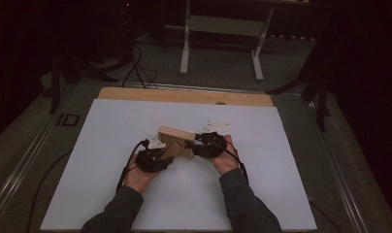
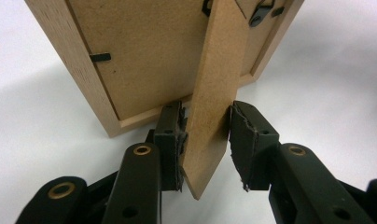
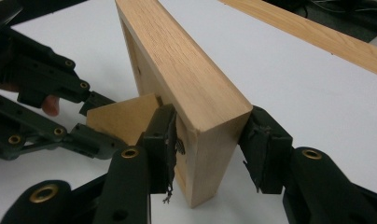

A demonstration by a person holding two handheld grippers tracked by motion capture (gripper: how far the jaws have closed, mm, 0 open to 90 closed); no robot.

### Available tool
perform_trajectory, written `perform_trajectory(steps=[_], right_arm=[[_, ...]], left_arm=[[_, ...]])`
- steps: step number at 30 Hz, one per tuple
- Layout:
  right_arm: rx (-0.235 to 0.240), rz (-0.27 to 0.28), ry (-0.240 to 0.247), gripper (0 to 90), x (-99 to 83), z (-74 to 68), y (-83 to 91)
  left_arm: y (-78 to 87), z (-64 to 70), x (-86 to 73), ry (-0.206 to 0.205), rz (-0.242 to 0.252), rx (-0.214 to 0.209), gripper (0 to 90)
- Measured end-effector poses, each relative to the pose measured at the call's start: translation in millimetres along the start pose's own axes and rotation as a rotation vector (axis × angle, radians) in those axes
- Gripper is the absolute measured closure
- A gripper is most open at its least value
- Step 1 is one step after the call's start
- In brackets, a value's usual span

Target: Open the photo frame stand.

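Note:
A light wooden picture frame [image 1: 177,141] stands upright on the white sheet [image 1: 136,194], tilted across the middle of the table. Its brown fibreboard back [image 2: 144,56] faces my left gripper [image 2: 205,140]. That gripper's pads sit against both faces of the fold-out stand leg [image 2: 214,84], near its lower tip. My right gripper [image 3: 207,144] is shut on the frame's thick side edge [image 3: 177,60] at a bottom corner. In the right gripper view the left gripper [image 3: 91,120] holds the stand leg [image 3: 126,116] behind the frame. From above, the left gripper [image 1: 161,149] and right gripper [image 1: 193,143] flank the frame.
The white sheet covers a wooden tabletop whose bare strip [image 1: 184,95] shows along the far edge. Beyond the table, a white trestle [image 1: 223,29] and loose cables [image 1: 140,68] stand on the dark floor. Open sheet lies on all sides of the frame.

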State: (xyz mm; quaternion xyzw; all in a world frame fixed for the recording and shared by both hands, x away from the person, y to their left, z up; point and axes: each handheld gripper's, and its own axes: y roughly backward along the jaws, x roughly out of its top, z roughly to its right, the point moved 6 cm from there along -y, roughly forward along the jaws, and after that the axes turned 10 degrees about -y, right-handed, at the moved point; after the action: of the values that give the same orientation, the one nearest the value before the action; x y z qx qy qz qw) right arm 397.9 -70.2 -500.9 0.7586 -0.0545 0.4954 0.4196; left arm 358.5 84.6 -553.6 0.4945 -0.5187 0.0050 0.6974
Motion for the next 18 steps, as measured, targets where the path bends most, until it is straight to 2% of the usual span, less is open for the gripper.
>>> perform_trajectory(steps=[4, 10, 18], right_arm=[[-0.008, 0.008, 0.029, 57.3, -2.3, -5.4, 1.3], [0.002, 0.021, 0.018, 57.7, -5.9, -7.1, 3.5], [0.004, 0.017, 0.033, 58.9, -7.8, -12.0, 5.7]], left_arm=[[0.6, -0.1, -3.6, -0.006, -0.005, 0.003, 64.6], [4.1, 0.6, -3.6, -0.01, 0.008, 0.007, 61.7], [9.1, -3.9, -7.7, 0.017, 0.025, -0.004, 64.5]])
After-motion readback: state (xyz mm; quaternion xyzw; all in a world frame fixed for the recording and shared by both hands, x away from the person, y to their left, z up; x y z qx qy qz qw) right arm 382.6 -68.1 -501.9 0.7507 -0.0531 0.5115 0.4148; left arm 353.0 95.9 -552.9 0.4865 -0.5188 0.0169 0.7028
